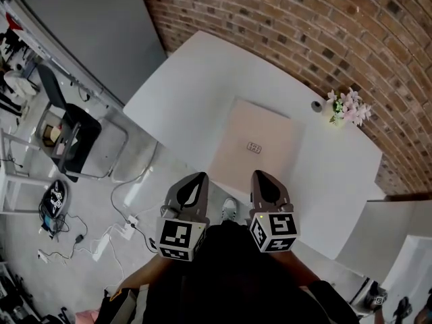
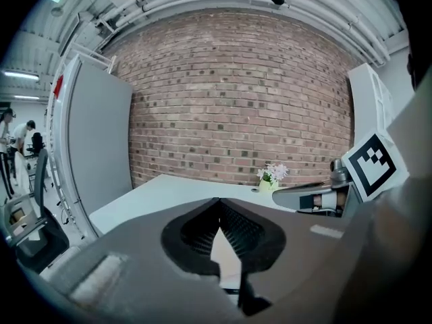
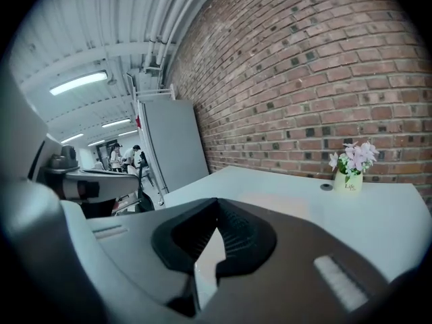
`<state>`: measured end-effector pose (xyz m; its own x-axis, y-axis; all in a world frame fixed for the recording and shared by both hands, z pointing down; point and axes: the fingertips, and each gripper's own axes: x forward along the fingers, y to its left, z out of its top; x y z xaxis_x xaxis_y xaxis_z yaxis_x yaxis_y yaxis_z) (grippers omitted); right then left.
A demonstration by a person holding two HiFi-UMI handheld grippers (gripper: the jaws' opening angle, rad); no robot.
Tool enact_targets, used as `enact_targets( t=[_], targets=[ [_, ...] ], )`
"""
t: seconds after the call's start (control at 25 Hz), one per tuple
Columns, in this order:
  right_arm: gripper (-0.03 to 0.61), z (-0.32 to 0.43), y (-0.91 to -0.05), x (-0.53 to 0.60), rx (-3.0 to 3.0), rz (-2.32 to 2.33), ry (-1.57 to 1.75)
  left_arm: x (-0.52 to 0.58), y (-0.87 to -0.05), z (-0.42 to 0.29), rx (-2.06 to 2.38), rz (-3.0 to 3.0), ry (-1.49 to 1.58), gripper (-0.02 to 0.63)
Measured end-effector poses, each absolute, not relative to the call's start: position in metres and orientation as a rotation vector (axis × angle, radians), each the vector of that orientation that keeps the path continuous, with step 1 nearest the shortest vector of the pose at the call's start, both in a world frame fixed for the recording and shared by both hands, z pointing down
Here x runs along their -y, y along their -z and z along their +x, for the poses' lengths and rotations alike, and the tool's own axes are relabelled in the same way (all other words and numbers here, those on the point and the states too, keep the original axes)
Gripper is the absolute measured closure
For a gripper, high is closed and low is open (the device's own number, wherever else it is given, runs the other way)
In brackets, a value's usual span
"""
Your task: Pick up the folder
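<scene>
A beige folder (image 1: 255, 147) lies flat on the white table (image 1: 196, 79), with a small dark label near its middle. In the head view both grippers hover side by side just short of the table's near edge, in front of the folder. My left gripper (image 1: 201, 175) is shut with nothing between its jaws, tips meeting (image 2: 219, 200). My right gripper (image 1: 259, 173) is likewise shut and empty (image 3: 217, 200). In the right gripper view the folder (image 3: 277, 200) shows as a faint pale patch on the tabletop ahead.
A small pot of pink flowers (image 1: 347, 108) stands near the brick wall, with a dark round grommet (image 1: 316, 105) beside it. Left of the table are a grey partition (image 1: 94, 25), an office chair (image 1: 67, 133) and cables on the floor (image 1: 101, 241). People stand far off (image 3: 125, 155).
</scene>
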<state>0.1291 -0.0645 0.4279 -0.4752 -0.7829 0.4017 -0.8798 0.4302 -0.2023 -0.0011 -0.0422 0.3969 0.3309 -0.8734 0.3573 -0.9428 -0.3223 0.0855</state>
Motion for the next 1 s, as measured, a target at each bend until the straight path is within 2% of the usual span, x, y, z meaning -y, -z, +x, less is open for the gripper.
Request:
enact_targets(
  t=[0.12, 0.16, 0.36, 0.52, 0.6, 0.84, 1.0],
  targets=[
    [0.577, 0.14, -0.438, 0.069, 2.394, 1.484, -0.573, 0.05, -0.41, 0.005, 1.586, 2.314, -0.375, 0.612],
    [0.577, 0.144, -0.441, 0.071, 2.38, 1.496, -0.57, 0.053, -0.416, 0.007, 1.57, 2.311, -0.378, 0.583],
    [0.577, 0.157, -0.461, 0.079, 2.283, 1.54, -0.575, 0.069, -0.447, 0.012, 1.487, 2.309, -0.423, 0.562],
    [0.577, 0.171, -0.48, 0.082, 2.203, 1.556, -0.609, 0.08, -0.481, 0.021, 1.39, 2.286, -0.483, 0.51],
    [0.524, 0.177, -0.494, 0.085, 2.17, 1.545, -0.651, 0.087, -0.499, 0.023, 1.352, 2.264, -0.515, 0.5],
    [0.398, 0.192, -0.539, 0.087, 2.059, 1.529, -0.781, 0.107, -0.537, 0.024, 1.261, 2.221, -0.59, 0.395],
    [0.362, 0.201, -0.557, 0.092, 2.01, 1.54, -0.827, 0.118, -0.554, 0.03, 1.201, 2.184, -0.606, 0.367]
  ],
)
